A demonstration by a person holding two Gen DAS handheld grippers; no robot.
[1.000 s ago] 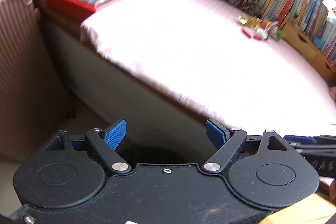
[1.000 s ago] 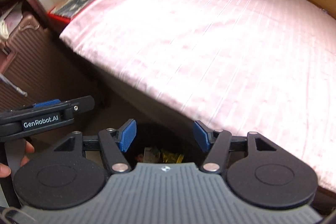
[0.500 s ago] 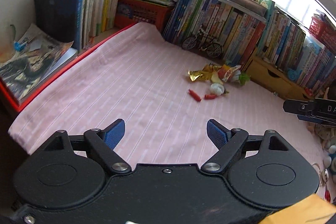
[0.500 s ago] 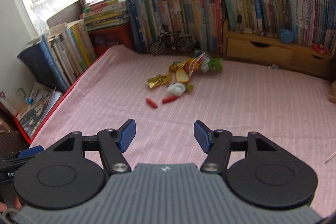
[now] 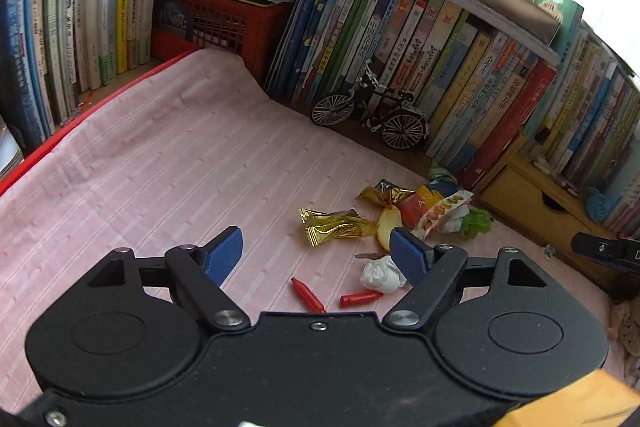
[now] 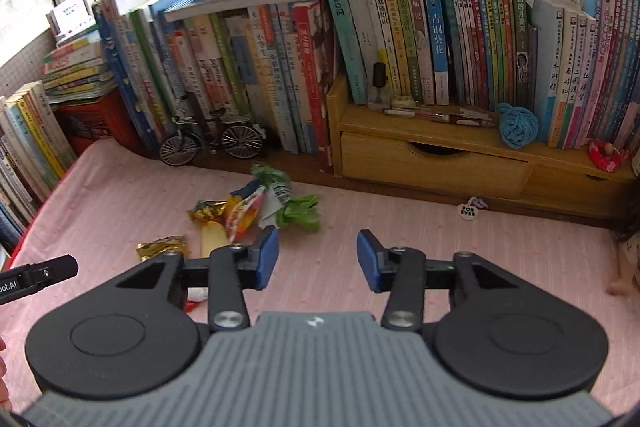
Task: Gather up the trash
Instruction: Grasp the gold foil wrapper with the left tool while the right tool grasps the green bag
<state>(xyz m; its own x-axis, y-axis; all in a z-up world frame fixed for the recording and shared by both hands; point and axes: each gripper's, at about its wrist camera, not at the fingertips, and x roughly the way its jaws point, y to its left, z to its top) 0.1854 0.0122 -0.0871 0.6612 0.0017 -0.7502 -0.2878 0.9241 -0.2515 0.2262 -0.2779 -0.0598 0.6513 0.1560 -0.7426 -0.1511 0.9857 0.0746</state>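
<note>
On the pink sheet point(image 5: 160, 163) lie two gold wrappers point(image 5: 336, 225) and two red caps point(image 5: 307, 295), at twelve o'clock from the left gripper point(image 5: 316, 253), while both empty grippers, left and right point(image 6: 316, 259), are closing.

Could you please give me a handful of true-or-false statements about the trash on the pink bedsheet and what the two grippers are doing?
1. Two small red pieces lie on the pink sheet near the left gripper. True.
2. The left gripper is clamped on the gold wrapper. False: its jaws are closing a little but hold nothing; the wrapper lies beyond them.
3. A model bicycle stands against the books. True.
4. The right gripper holds the green leafy scrap. False: its jaws are closing with only bare sheet between them.
5. The crumpled white tissue sits on the wooden drawer unit. False: it lies on the sheet.
</note>
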